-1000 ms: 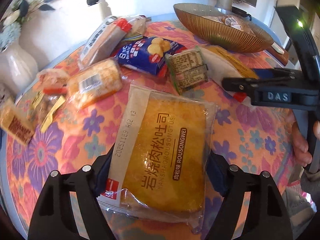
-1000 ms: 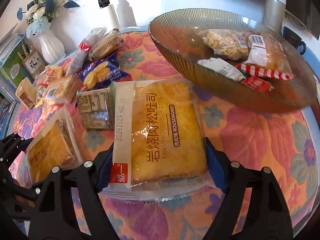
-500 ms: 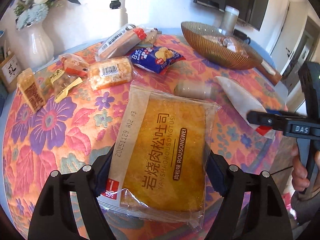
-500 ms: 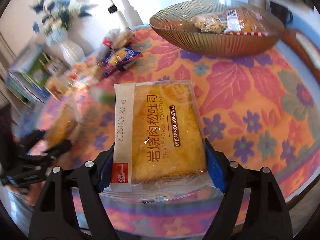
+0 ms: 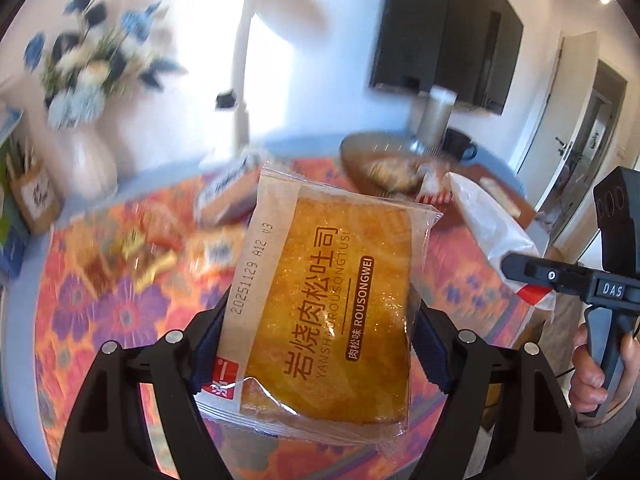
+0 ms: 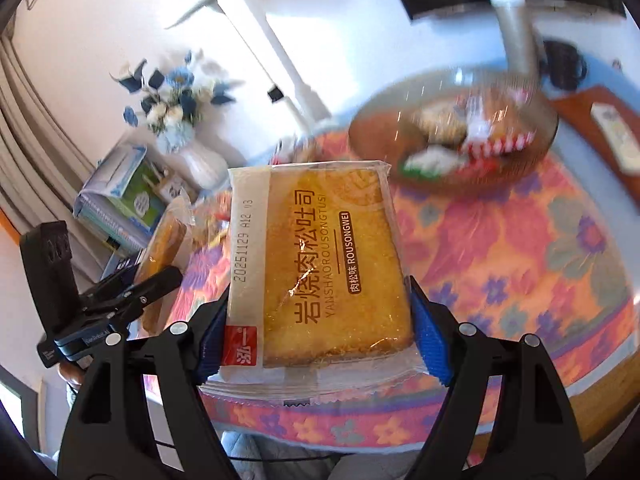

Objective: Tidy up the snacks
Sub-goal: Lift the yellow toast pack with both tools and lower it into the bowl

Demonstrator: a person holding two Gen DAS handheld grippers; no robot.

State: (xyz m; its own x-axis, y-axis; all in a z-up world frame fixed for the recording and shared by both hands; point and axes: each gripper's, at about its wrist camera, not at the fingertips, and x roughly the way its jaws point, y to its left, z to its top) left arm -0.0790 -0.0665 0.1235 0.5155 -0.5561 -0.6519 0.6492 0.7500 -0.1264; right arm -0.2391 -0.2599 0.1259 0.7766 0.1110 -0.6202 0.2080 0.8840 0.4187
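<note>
**A:** Your left gripper (image 5: pixel 320 344) pinches a clear-wrapped golden toast packet (image 5: pixel 332 304) by its side edges, blue pads (image 5: pixel 206 344) pressed in, so the soft bread hangs flat instead of folding.

**B:** And the right gripper (image 6: pixel 316 332)?

**A:** It clamps a second, identical golden toast packet (image 6: pixel 320 264) the same way, mid-frame above the orange flowered tablecloth (image 6: pixel 520 264).

**B:** Where should they go?

**A:** Likely the ribbed amber glass bowl (image 6: pixel 372 140), upper right of your right view, already holding snacks. Both grippers tilt down toward the table; your bare hand (image 5: pixel 592 376) grips the right handle at the lower right edge of the left view.
</note>
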